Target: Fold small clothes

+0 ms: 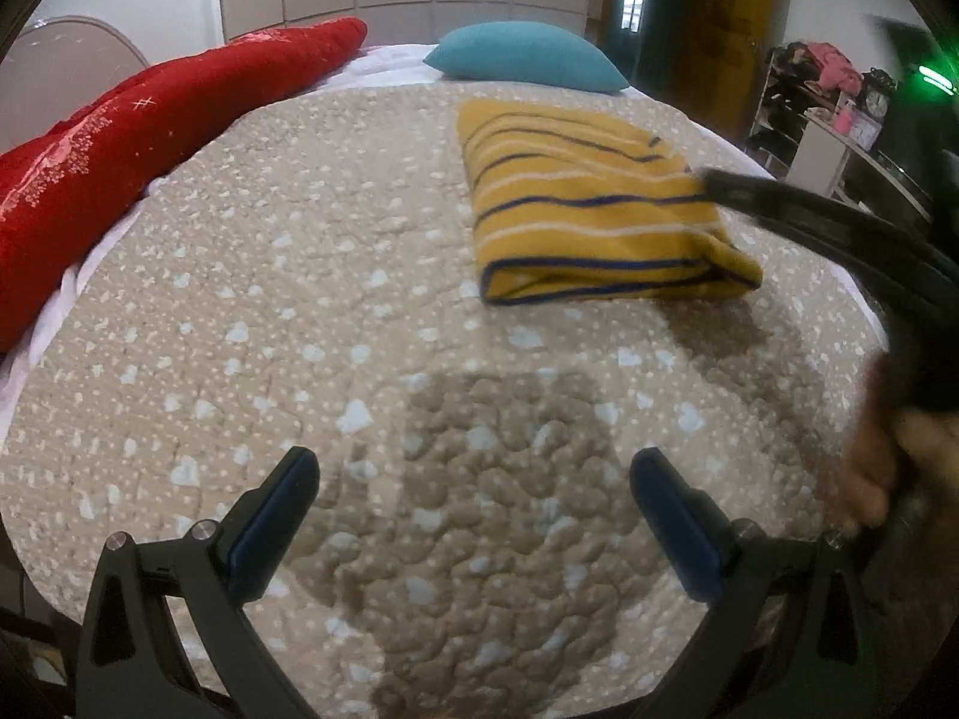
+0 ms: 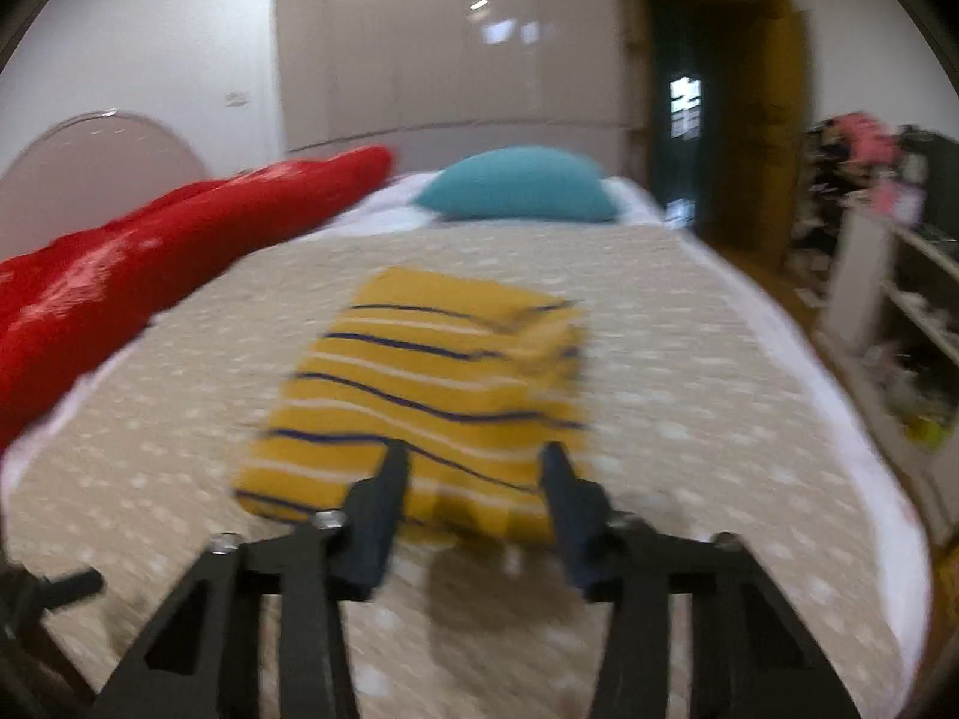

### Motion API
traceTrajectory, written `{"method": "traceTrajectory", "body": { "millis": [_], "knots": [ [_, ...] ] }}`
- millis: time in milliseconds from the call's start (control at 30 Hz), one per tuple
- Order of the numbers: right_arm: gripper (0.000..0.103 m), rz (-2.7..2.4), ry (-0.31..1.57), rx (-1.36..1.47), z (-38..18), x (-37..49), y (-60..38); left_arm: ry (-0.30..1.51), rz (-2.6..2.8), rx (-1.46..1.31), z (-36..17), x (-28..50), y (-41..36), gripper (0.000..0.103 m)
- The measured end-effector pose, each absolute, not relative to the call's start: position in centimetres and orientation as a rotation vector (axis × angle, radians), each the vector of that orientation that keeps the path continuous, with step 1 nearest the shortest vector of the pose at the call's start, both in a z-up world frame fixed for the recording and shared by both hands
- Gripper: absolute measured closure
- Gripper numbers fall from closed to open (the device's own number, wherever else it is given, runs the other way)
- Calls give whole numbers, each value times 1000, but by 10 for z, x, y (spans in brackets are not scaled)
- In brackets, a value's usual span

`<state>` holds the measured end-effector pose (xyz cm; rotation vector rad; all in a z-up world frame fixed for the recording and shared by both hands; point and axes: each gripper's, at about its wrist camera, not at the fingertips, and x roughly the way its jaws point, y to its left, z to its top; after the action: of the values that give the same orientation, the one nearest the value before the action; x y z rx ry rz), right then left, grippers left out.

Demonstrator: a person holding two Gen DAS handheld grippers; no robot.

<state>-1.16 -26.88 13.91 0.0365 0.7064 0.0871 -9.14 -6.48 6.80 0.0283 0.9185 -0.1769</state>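
The left gripper [image 1: 473, 479] has black angular arms, silver screws and blue pads [image 1: 276, 515]; the right gripper [image 2: 476, 467] looks alike; bare skin shows on a blurred hand [image 1: 869, 467].

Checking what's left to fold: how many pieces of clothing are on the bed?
1: a folded yellow striped garment on the beige quilt, just ahead of the open right gripper. Others could lie out of frame.

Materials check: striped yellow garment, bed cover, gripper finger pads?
Striped yellow garment: looks like soft knit, probably cotton jersey; matte, folds thick with rounded edges. Bed cover: quilted fabric, puffy stitched texture, printed pale hearts and dots. Left hand-held gripper finger pads: dark blue, matte, likely rubber or foam; frame looks like black plastic with metal screws.
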Motion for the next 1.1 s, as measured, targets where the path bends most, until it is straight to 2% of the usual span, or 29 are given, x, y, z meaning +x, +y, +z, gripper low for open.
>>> {"method": "traceTrajectory", "body": {
  "millis": [100,200,467,533,567,633,733,867,1100],
  "knots": [
    [71,132,789,51,114,21,-258,925,-167,11,73,-89,-56,0],
    [72,125,923,95,77,39,-267,927,-157,-10,75,-82,-46,0],
    [70,130,811,44,136,50,-269,926,-168,-26,79,-68,-41,0],
    [70,143,861,74,130,82,-271,921,-165,-24,83,-67,-40,0],
    [67,137,910,76,120,98,-272,920,-161,-23,84,-67,-39,0],
    [68,123,1030,100,90,129,-280,915,-160,-19,88,-66,-36,0],
    [67,130,978,157,104,119,-285,901,-145,-2,90,-64,-33,0],
    [39,38,918,53,126,83,-282,907,-151,-13,91,-54,-40,0],
    [35,-113,886,-101,137,31,-297,867,-203,3,99,-47,-74,0]
  ]
}}
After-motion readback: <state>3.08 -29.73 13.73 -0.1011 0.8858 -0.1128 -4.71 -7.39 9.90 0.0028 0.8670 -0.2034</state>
